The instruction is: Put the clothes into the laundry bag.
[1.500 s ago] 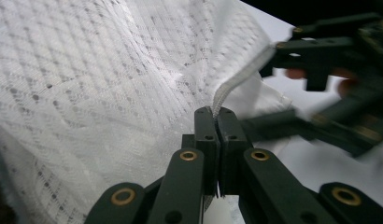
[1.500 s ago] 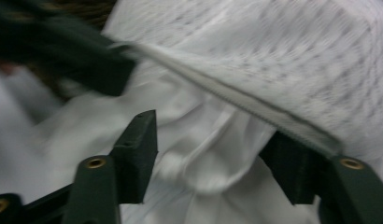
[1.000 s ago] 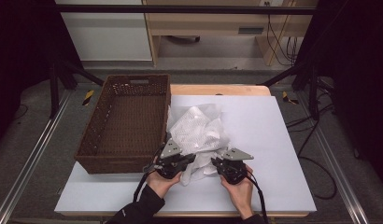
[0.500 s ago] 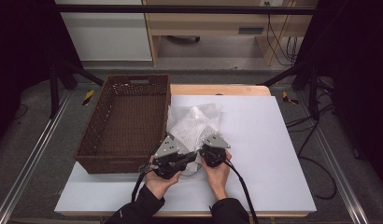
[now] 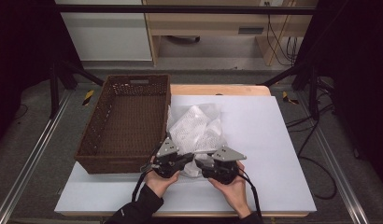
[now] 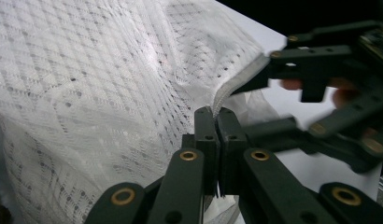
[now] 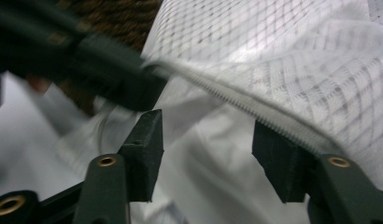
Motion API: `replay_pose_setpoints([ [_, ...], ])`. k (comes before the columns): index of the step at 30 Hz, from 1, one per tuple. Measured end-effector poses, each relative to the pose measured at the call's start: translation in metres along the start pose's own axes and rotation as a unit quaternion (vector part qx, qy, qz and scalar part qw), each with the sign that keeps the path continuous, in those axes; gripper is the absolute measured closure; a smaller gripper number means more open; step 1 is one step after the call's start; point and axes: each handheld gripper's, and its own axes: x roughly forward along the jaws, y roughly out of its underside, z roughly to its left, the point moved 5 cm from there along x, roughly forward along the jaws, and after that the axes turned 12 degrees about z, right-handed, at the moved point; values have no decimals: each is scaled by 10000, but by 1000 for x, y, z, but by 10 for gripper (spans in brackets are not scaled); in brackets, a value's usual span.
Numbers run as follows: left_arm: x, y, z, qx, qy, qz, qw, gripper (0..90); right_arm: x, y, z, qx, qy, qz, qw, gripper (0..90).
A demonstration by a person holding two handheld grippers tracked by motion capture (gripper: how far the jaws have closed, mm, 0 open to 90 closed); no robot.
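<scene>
Mesh cloth (image 5: 197,131) lies crumpled on white table (image 5: 273,140), just right of basket (image 5: 126,121). Left gripper (image 6: 213,114) jaws clamped on cloth hem. Right gripper (image 7: 206,133) jaws apart, straddling hem.

Left tool (image 5: 184,161) jaws clamped together; right tool (image 5: 202,164) jaws apart.

Blurred far hand-held gripper (image 7: 87,70) against mesh fabric (image 7: 292,60)

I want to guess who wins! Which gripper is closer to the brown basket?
Left. The left gripper sits right beside the basket's near right corner, shut on the white cloth. The right gripper is farther right, open at the cloth's edge.
</scene>
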Motion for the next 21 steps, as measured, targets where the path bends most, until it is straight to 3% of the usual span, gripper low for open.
replay_pose_setpoints([
  [3,0,0,0,19,-13,-3,10000,886,0,12,-2,-49,217,147,9996,387],
  [5,0,0,0,20,-18,-1,10000,886,11,19,-11,8,415,396,9984,397],
  [6,0,0,0,54,-44,11,10000,886,17,21,-14,79,391,506,9979,413],
  [7,0,0,0,72,-80,8,9999,886,23,23,-16,89,402,621,9972,451],
  [8,0,1,0,82,-92,20,9999,886,29,25,-19,70,470,767,9959,563],
  [9,1,1,0,82,-87,35,9999,885,34,28,-22,11,521,889,9947,618],
  [10,1,1,0,93,-100,45,9999,886,35,27,-23,163,491,896,9946,734],
  [11,2,1,-1,94,-104,51,9999,886,34,26,-26,168,602,921,9938,850],
  [13,2,1,-2,103,-105,60,9999,885,32,24,-31,302,495,947,9938,899],
  [14,2,1,-2,118,-120,58,9998,886,32,23,-30,352,487,978,9934,900],
  [16,1,1,-2,146,-146,46,9998,885,30,22,-29,220,521,957,9938,900],
  [18,0,1,-2,133,-147,30,9998,885,21,18,-27,188,495,735,9959,860],
  [20,0,1,0,127,-156,28,9998,885,11,17,-28,230,583,605,9962,594],
  [21,0,1,0,125,-153,41,9998,885,8,19,-29,261,579,662,9958,543],
])
